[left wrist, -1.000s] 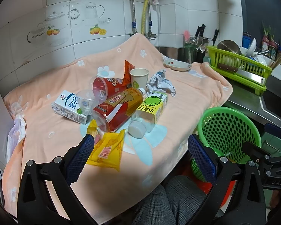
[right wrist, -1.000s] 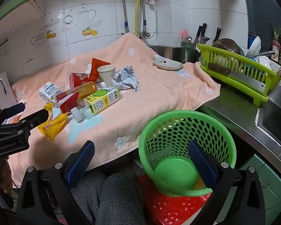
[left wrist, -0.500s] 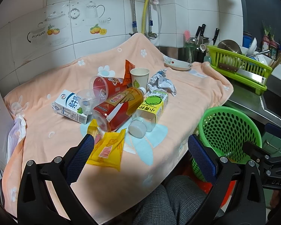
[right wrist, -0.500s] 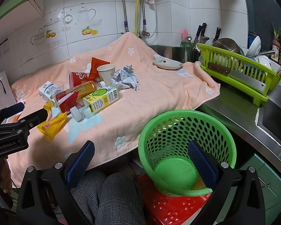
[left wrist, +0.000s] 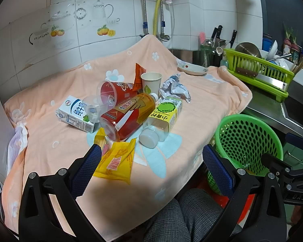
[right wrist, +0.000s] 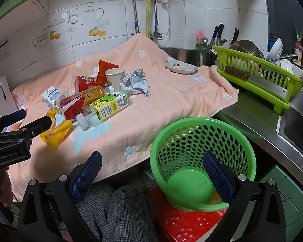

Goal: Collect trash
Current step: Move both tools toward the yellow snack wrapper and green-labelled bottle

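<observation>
While both sets of fingers gape, yellow wrapper [left wrist: 116, 162] lies crinkled, flat

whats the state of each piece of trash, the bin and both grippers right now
left gripper: open, holding nothing
right gripper: open, holding nothing
green basket: upright, no trash visible inside
yellow wrapper: flat on towel
paper cup: upright
green-label bottle: on its side, capped
red cup: on its side
milk carton: on its side
paper wad: crumpled

left tongs [left wrist: 151, 161] wide apart nr yellow wrapper [left wrist: 116, 162].
</observation>
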